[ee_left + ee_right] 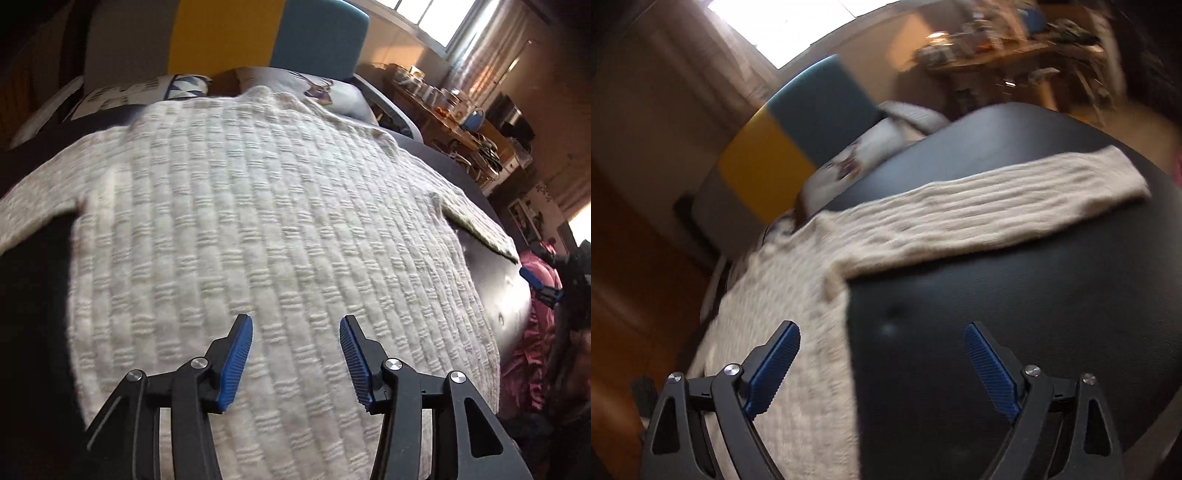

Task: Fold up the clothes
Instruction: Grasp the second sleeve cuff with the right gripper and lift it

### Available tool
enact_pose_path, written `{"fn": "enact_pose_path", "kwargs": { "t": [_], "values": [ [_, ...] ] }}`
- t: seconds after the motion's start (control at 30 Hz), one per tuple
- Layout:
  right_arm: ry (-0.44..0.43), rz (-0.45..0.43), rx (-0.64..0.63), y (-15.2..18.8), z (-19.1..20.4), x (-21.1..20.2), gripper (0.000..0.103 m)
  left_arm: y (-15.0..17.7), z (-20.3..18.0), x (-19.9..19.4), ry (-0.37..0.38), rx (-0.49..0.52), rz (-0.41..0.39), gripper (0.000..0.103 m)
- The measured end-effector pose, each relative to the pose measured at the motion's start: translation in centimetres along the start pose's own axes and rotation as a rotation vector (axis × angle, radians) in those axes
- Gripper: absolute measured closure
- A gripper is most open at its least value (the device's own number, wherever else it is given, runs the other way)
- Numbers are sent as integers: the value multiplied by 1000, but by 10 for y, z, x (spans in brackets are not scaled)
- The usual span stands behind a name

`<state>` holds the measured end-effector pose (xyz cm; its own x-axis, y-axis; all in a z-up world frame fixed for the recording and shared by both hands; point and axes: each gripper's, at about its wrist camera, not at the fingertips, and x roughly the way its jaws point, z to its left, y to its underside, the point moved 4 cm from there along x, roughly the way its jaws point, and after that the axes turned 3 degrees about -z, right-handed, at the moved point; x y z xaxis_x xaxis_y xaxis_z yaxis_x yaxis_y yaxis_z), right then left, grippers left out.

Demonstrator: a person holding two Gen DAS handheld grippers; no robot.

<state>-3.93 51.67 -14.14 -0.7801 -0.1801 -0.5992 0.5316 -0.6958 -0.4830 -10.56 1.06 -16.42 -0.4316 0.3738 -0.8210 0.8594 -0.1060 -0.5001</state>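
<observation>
The cream knitted sweater (266, 221) lies spread flat on the black table (1015, 314), sleeves stretched out to either side, so no fold looks made yet; everything is left to do. Left of the sweater's middle, the left gripper (296, 363) hovers over its body, jaws apart, holding nothing. At the sweater's right edge, below the outstretched sleeve (1015, 199), the right gripper (882, 369) hangs equally agape and empty. I see no containers near the sweater.

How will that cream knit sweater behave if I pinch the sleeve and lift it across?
The sweater looks thick and soft, so it will probably sag and drape. Its sleeve lies flat and limp on the dark surface, so it should trail. The ribbed knit likely grips the open right gripper well.
</observation>
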Motion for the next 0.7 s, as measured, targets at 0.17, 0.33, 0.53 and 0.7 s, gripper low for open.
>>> {"fn": "enact_pose_path", "kwargs": {
  "t": [0.17,0.33,0.53,0.7],
  "values": [
    [-8,-104,412,-63,-99,-10,30,-10,-53,26,45,121,49,51],
    [51,-153,508,-83,-133,6,42,-13,-85,43,70,198,89,51],
    [73,-184,535,-93,-148,28,67,-23,-103,56,87,219,106,49],
    [121,-149,469,-102,-149,44,96,-32,-114,67,120,199,129,49]
  ]
}}
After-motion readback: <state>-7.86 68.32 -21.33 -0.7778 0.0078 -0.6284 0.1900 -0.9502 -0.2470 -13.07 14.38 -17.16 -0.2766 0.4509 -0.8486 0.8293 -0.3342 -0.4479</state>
